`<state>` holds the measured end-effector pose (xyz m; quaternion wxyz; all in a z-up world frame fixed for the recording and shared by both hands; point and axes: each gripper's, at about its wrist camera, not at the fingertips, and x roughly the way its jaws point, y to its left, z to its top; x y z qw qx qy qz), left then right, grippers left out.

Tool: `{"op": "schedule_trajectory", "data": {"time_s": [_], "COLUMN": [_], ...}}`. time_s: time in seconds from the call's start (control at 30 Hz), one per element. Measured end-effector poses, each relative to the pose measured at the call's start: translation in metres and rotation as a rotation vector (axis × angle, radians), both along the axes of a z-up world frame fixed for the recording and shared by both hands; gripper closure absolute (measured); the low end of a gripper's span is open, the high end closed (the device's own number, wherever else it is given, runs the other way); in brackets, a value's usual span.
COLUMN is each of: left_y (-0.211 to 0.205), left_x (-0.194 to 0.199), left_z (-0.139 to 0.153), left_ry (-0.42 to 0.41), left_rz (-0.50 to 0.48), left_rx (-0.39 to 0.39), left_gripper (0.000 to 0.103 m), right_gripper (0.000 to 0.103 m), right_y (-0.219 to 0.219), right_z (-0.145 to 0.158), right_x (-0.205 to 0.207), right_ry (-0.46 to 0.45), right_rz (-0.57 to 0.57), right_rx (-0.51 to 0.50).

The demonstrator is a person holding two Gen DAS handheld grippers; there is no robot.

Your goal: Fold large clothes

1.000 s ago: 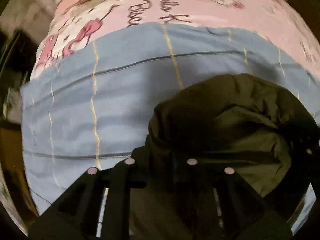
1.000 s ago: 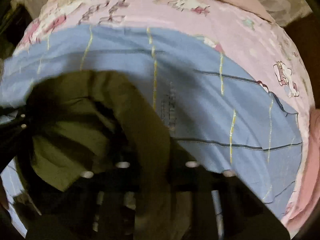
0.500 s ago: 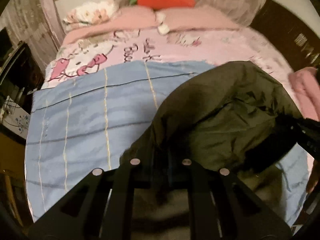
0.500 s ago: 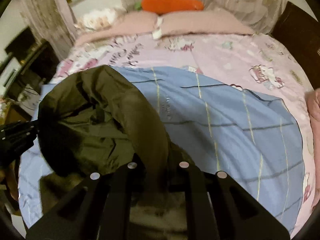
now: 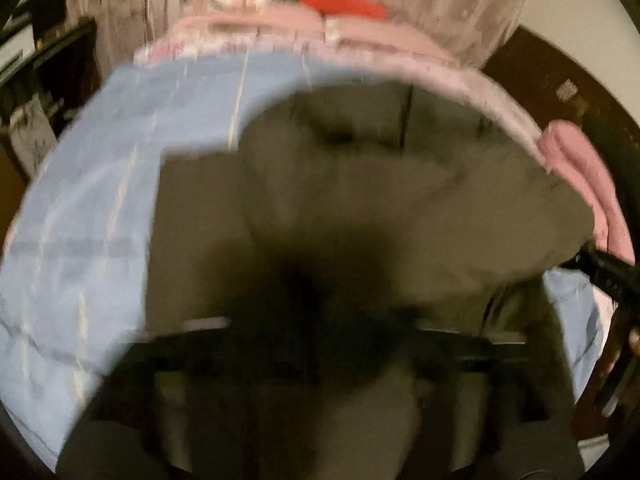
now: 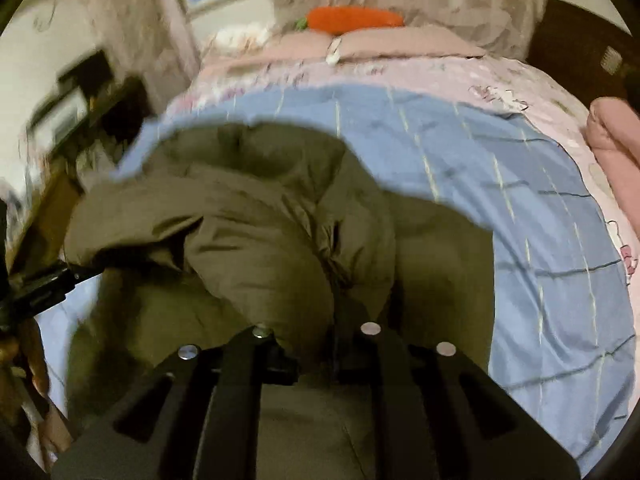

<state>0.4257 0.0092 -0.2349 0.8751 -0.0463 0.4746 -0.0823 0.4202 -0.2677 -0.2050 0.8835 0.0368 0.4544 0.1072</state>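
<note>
A large olive-green jacket (image 5: 400,200) lies in puffy folds on a blue striped blanket (image 5: 100,200) on the bed. The left wrist view is motion-blurred. My left gripper (image 5: 352,320) hangs over the jacket's near edge, its jaws opening wide, with cloth below them and nothing pinched. In the right wrist view the jacket (image 6: 260,240) bulges up in front of my right gripper (image 6: 316,330). A fold of it still runs down between the fingers (image 6: 260,332) while the jaws start opening. The left gripper (image 6: 40,284) shows at that view's left edge and the right gripper (image 5: 608,272) at the other view's right edge.
The blue blanket (image 6: 520,220) covers a pink printed sheet (image 6: 400,72). Pink pillows and an orange carrot cushion (image 6: 352,18) lie at the head. A folded pink cloth (image 6: 612,136) sits at the right edge. Dark furniture (image 6: 80,100) stands left, a dark cabinet (image 5: 540,80) right.
Both grippers have pulled back fast toward the foot of the bed, dragging the jacket with them. The left jaws have spread wide and let go of the cloth.
</note>
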Motion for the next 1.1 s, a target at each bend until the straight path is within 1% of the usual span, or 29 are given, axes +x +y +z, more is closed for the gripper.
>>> {"op": "schedule_trajectory", "data": {"time_s": [0.03, 0.07, 0.1, 0.13, 0.2, 0.23, 0.27, 0.3, 0.33, 0.37, 0.4, 0.43, 0.47, 0.5, 0.53, 0.6, 0.63, 0.67, 0.7, 0.73, 0.77, 0.83, 0.87, 0.93, 1.03, 1.1], "left_y": [0.003, 0.005, 0.005, 0.008, 0.013, 0.015, 0.014, 0.014, 0.013, 0.011, 0.008, 0.003, -0.002, -0.009, -0.017, -0.032, -0.042, -0.051, -0.06, -0.065, -0.068, -0.068, -0.064, -0.061, -0.068, -0.071], "left_x": [-0.017, -0.026, -0.032, -0.04, -0.049, -0.052, -0.053, -0.053, -0.051, -0.045, -0.039, -0.023, -0.005, 0.018, 0.033, 0.066, 0.079, 0.087, 0.087, 0.082, 0.077, 0.068, 0.065, 0.059, 0.056, 0.058], "left_z": [-0.011, -0.013, -0.012, -0.003, 0.023, 0.046, 0.062, 0.088, 0.104, 0.119, 0.128, 0.14, 0.147, 0.147, 0.142, 0.12, 0.098, 0.077, 0.051, 0.035, 0.014, -0.028, -0.044, -0.067, -0.079, -0.084], "left_ry": [-0.014, -0.029, -0.034, -0.052, -0.107, -0.155, -0.197, -0.263, -0.3, -0.331, -0.339, -0.338, -0.327, -0.298, -0.255, -0.154, -0.093, -0.043, 0.005, 0.019, 0.034, 0.061, 0.068, 0.038, 0.008, 0.007], "left_rz": [0.016, 0.017, 0.017, 0.017, 0.009, -0.012, -0.025, -0.036, -0.039, -0.038, -0.028, -0.005, 0.017, 0.039, 0.051, 0.068, 0.066, 0.074, 0.077, 0.068, 0.068, 0.073, 0.073, 0.06, 0.039, 0.034], "left_rx": [-0.016, -0.016, -0.015, -0.034, -0.102, -0.146, -0.168, -0.183, -0.187, -0.186, -0.174, -0.15, -0.127, -0.105, -0.09, -0.075, -0.063, -0.022, 0.03, 0.046, 0.08, 0.147, 0.163, 0.189, 0.267, 0.286], "left_gripper": [0.016, 0.016, 0.016, 0.015, 0.008, 0.007, 0.004, 0.002, 0.002, 0.002, 0.002, 0.002, 0.002, 0.002, 0.002, 0.002, 0.002, 0.002, 0.002, 0.002, 0.005, 0.004, 0.002, 0.002, 0.002, 0.002], "right_gripper": [0.084, 0.081, 0.077, 0.071, 0.023, 0.014, 0.006, 0.001, 0.001, 0.001, 0.001, 0.001, 0.001, 0.001, 0.001, 0.001, 0.001, 0.001, 0.001, 0.001, 0.001, 0.001, 0.001, 0.001, 0.001, 0.001], "right_y": [0.002, 0.001, 0.001, -0.001, -0.01, -0.016, -0.019, -0.022, -0.024, -0.028, -0.029, -0.029, -0.026, -0.022, -0.017, -0.006, 0.001, 0.01, 0.017, 0.022, 0.026, 0.031, 0.032, 0.036, 0.041, 0.041], "right_z": [-0.004, -0.002, 0.004, 0.016, 0.039, 0.056, 0.068, 0.084, 0.094, 0.109, 0.116, 0.124, 0.128, 0.127, 0.12, 0.097, 0.081, 0.057, 0.033, 0.015, -0.01, -0.056, -0.068, -0.084, -0.095, -0.098], "right_x": [-0.01, -0.018, -0.023, -0.031, -0.04, -0.045, -0.046, -0.047, -0.049, -0.045, -0.042, -0.03, -0.02, -0.007, 0.009, 0.033, 0.042, 0.052, 0.059, 0.062, 0.063, 0.064, 0.063, 0.059, 0.06, 0.063], "right_ry": [-0.016, -0.023, -0.026, -0.03, -0.041, -0.07, -0.091, -0.117, -0.133, -0.16, -0.172, -0.187, -0.194, -0.202, -0.195, -0.17, -0.157, -0.123, -0.09, -0.062, -0.013, 0.074, 0.081, 0.039, 0.026, 0.034], "right_rz": [0.013, 0.021, 0.022, 0.01, -0.024, -0.032, -0.037, -0.043, -0.045, -0.058, -0.073, -0.111, -0.138, -0.165, -0.186, -0.199, -0.201, -0.192, -0.176, -0.167, -0.15, -0.118, -0.105, -0.079, -0.068, -0.066], "right_rx": [0.0, -0.007, -0.005, 0.025, 0.091, 0.157, 0.187, 0.203, 0.215, 0.25, 0.261, 0.253, 0.237, 0.22, 0.202, 0.157, 0.124, 0.086, 0.063, 0.049, 0.032, 0.006, -0.006, -0.031, -0.071, -0.071]}}
